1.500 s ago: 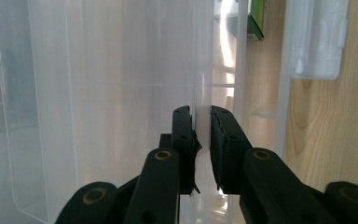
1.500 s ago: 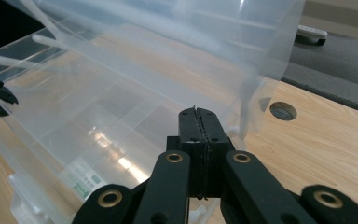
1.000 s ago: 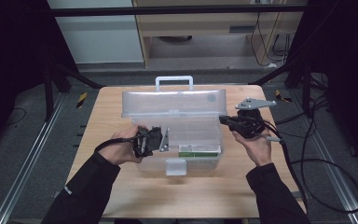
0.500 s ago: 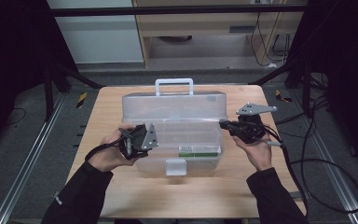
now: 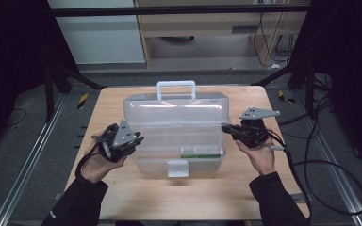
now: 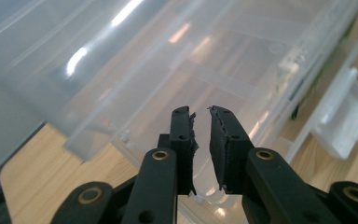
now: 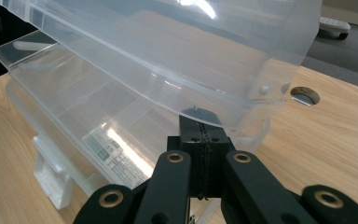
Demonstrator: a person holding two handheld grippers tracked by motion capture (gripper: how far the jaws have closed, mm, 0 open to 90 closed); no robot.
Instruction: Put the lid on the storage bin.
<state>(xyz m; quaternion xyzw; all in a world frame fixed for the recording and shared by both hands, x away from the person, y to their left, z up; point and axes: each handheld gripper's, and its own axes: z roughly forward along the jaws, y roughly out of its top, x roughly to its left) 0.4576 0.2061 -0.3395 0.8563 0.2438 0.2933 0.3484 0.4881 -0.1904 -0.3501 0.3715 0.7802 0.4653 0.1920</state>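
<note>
Clear plastic: one box (image 5: 176, 134) sits mid-table, its long side facing the person, one white handle (image 5: 176, 89) at the far edge.
Lid: (image 7: 168, 51) see-through, raised off the base and tilted, hinged along the far side; in the right gripper view its front edge hangs above the open base.
Latch: (image 5: 177, 168) one white tab on the near front wall of the base, also seen in the left gripper view (image 6: 342, 126) and the right gripper view (image 7: 51, 179).
Label: (image 5: 201, 152) one green and white sticker inside the base, toward its right front corner.
Left gripper: (image 5: 134, 140) one, held in the left hand (image 5: 96, 162) just beside the box's left end; in its own view (image 6: 201, 140) the two black jaws stand slightly apart with a narrow gap and nothing between them, the tips near the box's corner.
Right gripper: (image 5: 226, 128) one, held in the right hand (image 5: 259, 157) at the box's right end; in its own view (image 7: 201, 133) the two jaws are pressed together, tips right under the lid's lower edge. Whether they pinch that edge I cannot tell.
Plates: two grey three-cornered ones, one atop each gripper.
Cables: two black ones, one trailing from each gripper, the right one looping off the table's right side.
Table: (image 5: 169, 197) one, light wood, with one round hole (image 7: 305, 95) seen beyond the lid in the right gripper view.
Sleeves: two, dark, entering from the bottom of the high view.
</note>
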